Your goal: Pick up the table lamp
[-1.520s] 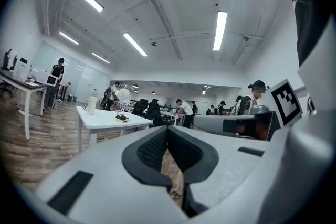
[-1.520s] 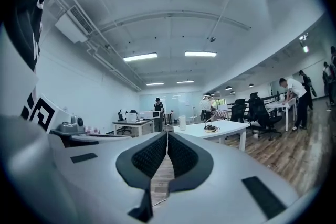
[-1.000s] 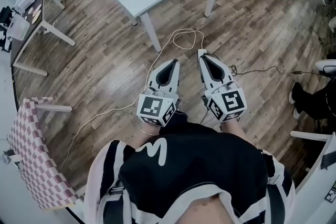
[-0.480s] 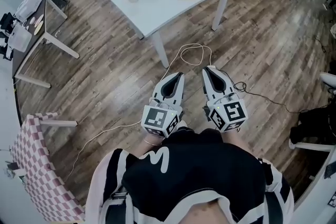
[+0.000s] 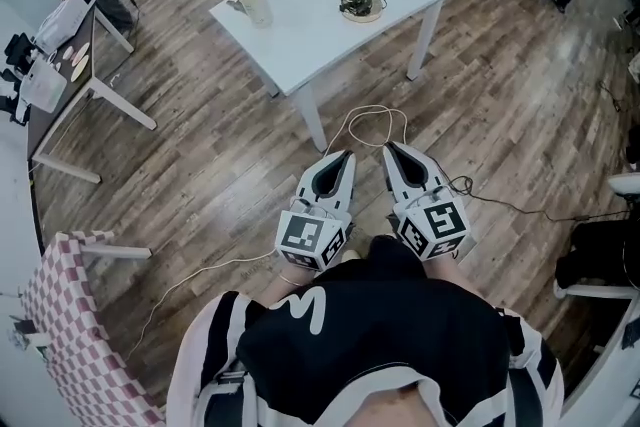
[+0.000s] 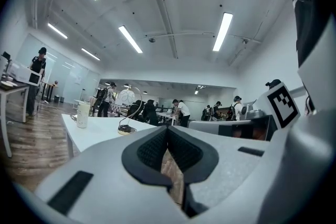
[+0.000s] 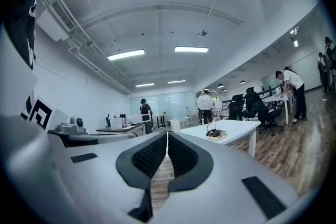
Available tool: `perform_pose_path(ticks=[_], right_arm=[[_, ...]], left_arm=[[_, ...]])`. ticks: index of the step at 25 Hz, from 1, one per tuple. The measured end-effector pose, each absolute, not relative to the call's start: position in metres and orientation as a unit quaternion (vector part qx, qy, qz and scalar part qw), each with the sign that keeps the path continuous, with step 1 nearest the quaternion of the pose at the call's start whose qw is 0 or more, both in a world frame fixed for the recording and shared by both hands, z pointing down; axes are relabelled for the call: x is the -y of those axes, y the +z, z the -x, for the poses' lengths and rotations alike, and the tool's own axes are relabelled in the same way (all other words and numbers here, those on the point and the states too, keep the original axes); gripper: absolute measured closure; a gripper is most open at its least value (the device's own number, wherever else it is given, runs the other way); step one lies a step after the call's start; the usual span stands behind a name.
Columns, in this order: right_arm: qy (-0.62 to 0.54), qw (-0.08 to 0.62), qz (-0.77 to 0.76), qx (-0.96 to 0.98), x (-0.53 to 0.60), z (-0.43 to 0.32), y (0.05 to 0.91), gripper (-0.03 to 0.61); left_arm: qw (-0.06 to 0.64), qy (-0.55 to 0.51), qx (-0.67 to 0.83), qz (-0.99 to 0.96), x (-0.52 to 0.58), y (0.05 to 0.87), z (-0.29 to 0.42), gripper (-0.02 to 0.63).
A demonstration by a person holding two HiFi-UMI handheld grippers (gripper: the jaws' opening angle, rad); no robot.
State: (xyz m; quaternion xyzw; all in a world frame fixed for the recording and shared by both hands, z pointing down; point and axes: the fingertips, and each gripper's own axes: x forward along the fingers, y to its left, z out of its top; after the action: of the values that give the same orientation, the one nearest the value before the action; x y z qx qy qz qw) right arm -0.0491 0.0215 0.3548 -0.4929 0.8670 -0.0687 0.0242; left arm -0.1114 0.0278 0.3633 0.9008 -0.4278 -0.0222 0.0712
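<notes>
- The white table (image 5: 300, 35) sits nearer and lower in the head view than a second ago. The lamp's globe shade, cut off at the top edge then, is now fully in frame. Both grippers have closed in on the table's near corner.
- The table lamp (image 5: 362, 5) stands on the table toward the right corner. It has a round base with cord bunched on it, and a thin arched stem rises to the globe shade over the far edge.
- A pale cup (image 5: 254, 2) stands near the table's left corner, well apart from the lamp.
- The left gripper (image 5: 344, 156) is held level, short of the table. Its fingers are clenched, with nothing between them.
- The right gripper (image 5: 391, 148) is just beside it and also level. Its fingers are clenched and empty too.
- A white cable (image 5: 375, 112) loops on the wooden floor (image 5: 200, 165) just ahead of both grippers.
</notes>
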Motion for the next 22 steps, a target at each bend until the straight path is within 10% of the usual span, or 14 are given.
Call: perform_pose_path(ticks=[22], right_arm=[[-0.065,0.016,0.503,-0.862,-0.007,0.044,0.362,0.557]], left_arm=[[0.085,-0.026,0.413,-0.906,-0.006,0.375,0.104,0.607]])
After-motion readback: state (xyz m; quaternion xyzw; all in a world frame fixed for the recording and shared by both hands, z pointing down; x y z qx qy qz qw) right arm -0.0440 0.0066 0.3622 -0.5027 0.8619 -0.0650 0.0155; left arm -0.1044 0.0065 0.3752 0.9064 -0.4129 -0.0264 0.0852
